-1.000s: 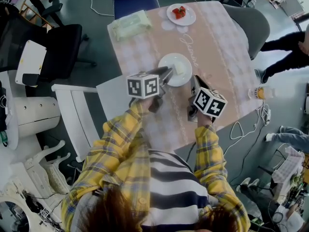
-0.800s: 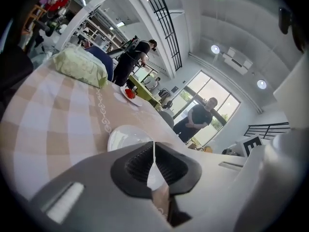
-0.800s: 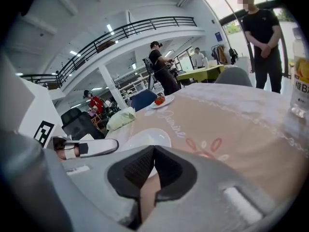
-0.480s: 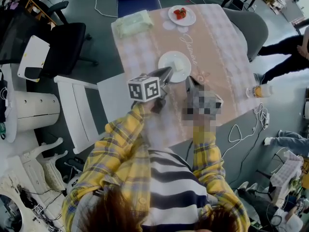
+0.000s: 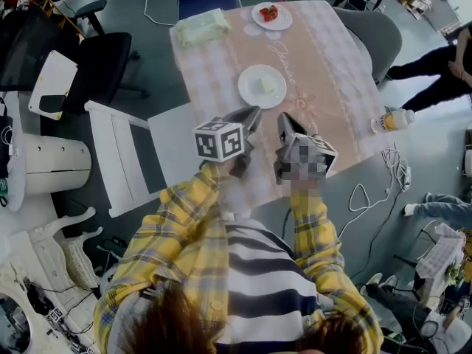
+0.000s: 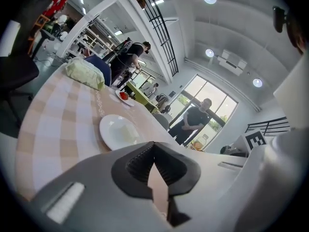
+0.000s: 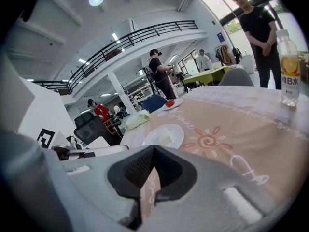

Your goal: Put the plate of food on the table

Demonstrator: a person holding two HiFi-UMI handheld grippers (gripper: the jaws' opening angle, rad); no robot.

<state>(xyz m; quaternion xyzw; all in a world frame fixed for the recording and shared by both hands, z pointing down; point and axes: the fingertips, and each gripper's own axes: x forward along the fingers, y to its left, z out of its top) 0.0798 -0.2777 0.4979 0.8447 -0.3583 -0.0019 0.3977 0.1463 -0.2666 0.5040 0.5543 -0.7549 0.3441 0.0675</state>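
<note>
The room is a tall, pale hall with a railed gallery, round ceiling lamps and a grey floor strewn with cables; a white chair [image 5: 122, 153] and a black office chair [image 5: 96, 68] stand at your left. The desk [image 5: 324, 57] wears a pink checked cloth.

The plate [image 5: 251, 93] with its pale piece of food [image 5: 267, 85] sits flat on that cloth, near the middle and well in from every edge. It lies ahead of both tongs, further onto the desk and apart from them. The left tongs [image 5: 254, 113] point almost straight at it and are the nearer. The right tongs [image 5: 284, 118] have it ahead and a little to their left. Being round, the plate gives you no long axis to line up on.

Both pairs of tongs are closed tip to tip with nothing between them, and each hangs over the near part of the cloth.

Judged from this, the plate is already put down, so what's left is to draw clear without brushing its rim.

Further off stand a second plate [image 5: 285, 22] of red food, a green packet [image 5: 200, 28] and a bottle [image 5: 391, 119] at the right edge.
</note>
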